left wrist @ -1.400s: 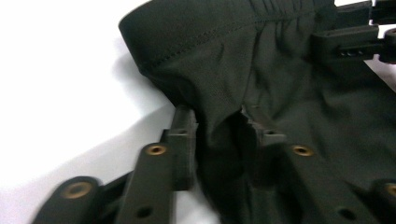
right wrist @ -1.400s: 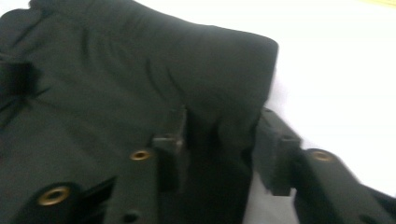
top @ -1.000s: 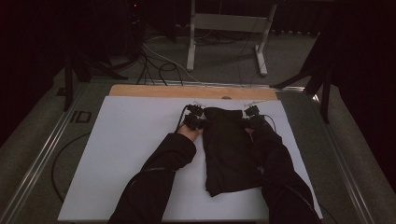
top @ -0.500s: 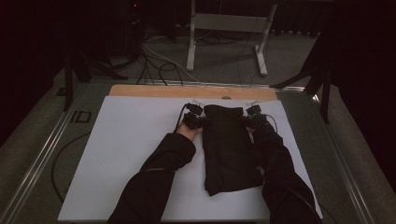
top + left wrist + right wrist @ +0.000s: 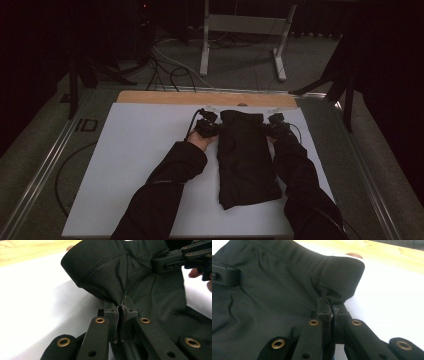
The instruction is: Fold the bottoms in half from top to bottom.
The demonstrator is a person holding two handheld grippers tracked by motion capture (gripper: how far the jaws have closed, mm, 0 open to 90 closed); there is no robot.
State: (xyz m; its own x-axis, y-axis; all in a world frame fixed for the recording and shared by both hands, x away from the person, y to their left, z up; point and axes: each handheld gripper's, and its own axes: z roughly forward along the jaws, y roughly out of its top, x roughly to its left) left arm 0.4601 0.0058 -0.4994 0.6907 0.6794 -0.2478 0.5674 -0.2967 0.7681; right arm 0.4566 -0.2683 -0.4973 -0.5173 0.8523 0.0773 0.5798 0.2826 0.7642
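— Black woven-fabric garment [image 5: 247, 160], folded into a long narrow strip: where do you have it?

— It lies lengthwise on your white table sheet [image 5: 140, 165], far end lifted and bunched near the pale wooden board [image 5: 165, 97].

— And your grippers?

— Your left gripper [image 5: 121, 311] pinches its stitched left corner, jaws clamped tight. Your right gripper [image 5: 331, 308] is closed on the right corner likewise.
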